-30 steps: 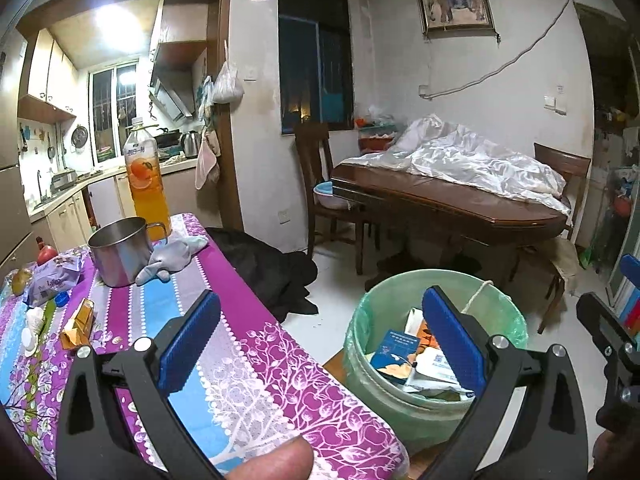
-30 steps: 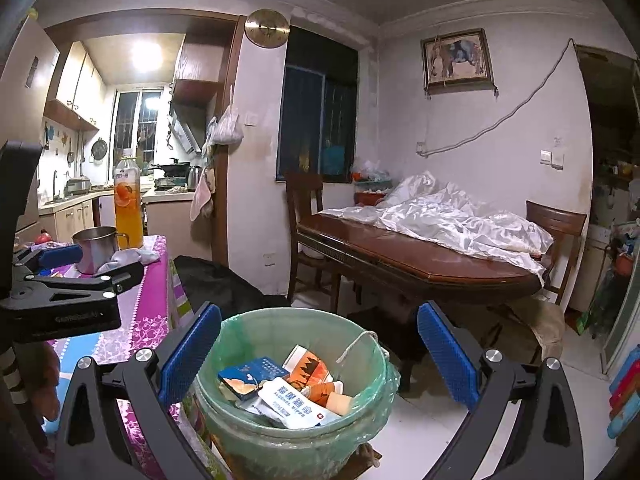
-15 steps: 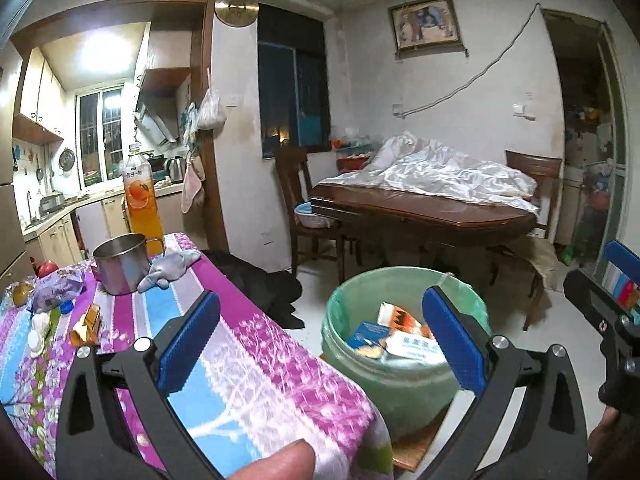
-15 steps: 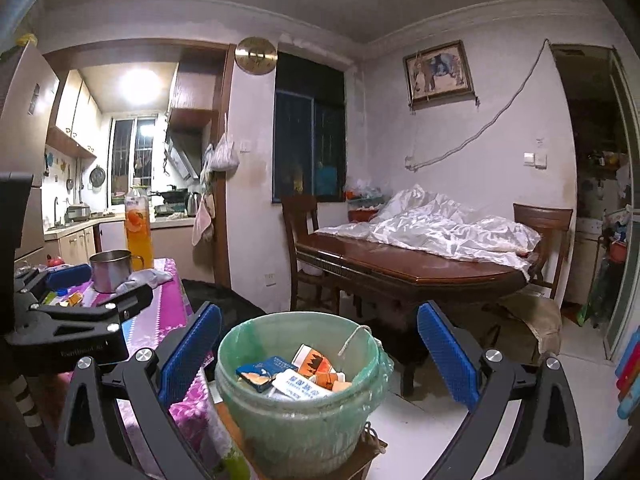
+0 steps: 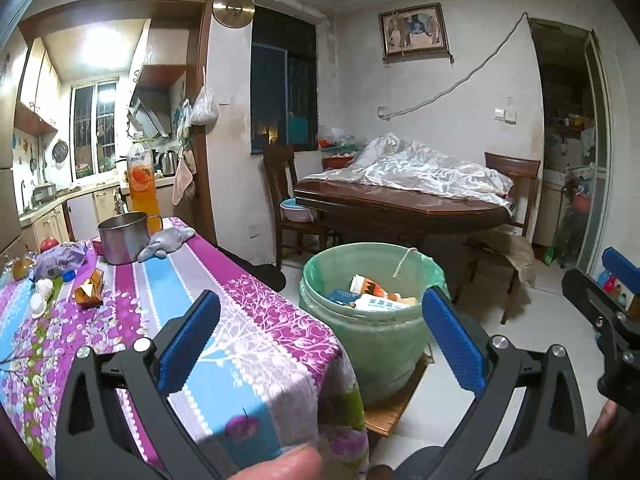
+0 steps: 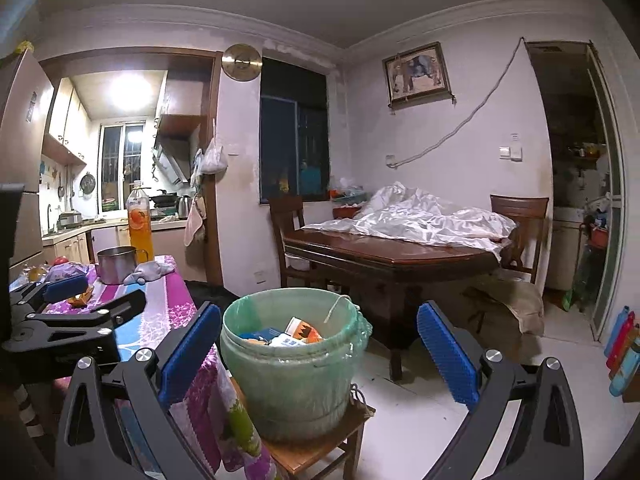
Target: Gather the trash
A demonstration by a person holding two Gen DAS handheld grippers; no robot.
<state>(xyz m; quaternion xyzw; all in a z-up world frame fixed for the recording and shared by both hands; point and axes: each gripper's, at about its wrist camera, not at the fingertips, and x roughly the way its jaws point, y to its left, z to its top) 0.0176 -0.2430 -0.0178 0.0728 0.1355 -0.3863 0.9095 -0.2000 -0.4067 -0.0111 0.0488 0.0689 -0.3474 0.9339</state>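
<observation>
With both my left gripper (image 5: 320,336) and right gripper (image 6: 318,344) spread wide and empty, the orange wrapper (image 5: 89,291) lies on the table (image 5: 248,320) at my left gripper's ten o'clock, nearer to it.

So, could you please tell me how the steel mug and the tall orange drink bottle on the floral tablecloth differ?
The squat, open-topped steel mug is far shorter than the tall orange drink bottle, which has a narrow neck. The mug is opaque grey metal with a side handle; the bottle is clear plastic, showing orange liquid, with a fruit label. The mug stands nearer the camera, the bottle behind it. Both stand upright at the far end of the floral tablecloth.
</observation>
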